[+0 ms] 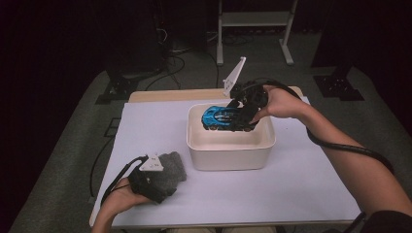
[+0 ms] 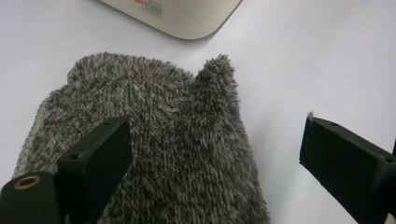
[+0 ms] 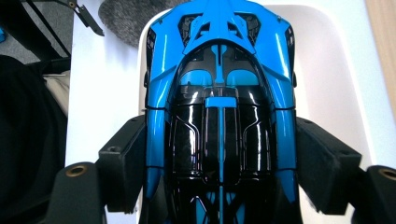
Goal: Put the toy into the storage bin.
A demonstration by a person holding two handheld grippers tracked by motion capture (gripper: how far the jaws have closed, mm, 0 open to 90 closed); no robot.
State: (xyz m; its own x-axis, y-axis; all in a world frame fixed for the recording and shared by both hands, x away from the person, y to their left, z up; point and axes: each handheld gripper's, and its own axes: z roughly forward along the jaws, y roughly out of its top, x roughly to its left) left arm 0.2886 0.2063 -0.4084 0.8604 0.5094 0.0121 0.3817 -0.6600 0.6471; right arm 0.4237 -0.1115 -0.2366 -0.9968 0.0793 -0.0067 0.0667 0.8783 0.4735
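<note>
Clamped across its glossy flanks by the right gripper, the blue toy car, judged light, rigid and slippery, is held over the white tub, while the left gripper gapes above a grey fuzzy cloth.

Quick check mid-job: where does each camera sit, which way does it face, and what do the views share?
High view: above the person's side, facing forward and down on the table; both forearms show.
Left gripper view: rides the left gripper, jaws apart over the grey cloth.
Right gripper view: rides the right gripper, clamping the blue car over the tub.
Shared: cloth, car, tub.
</note>
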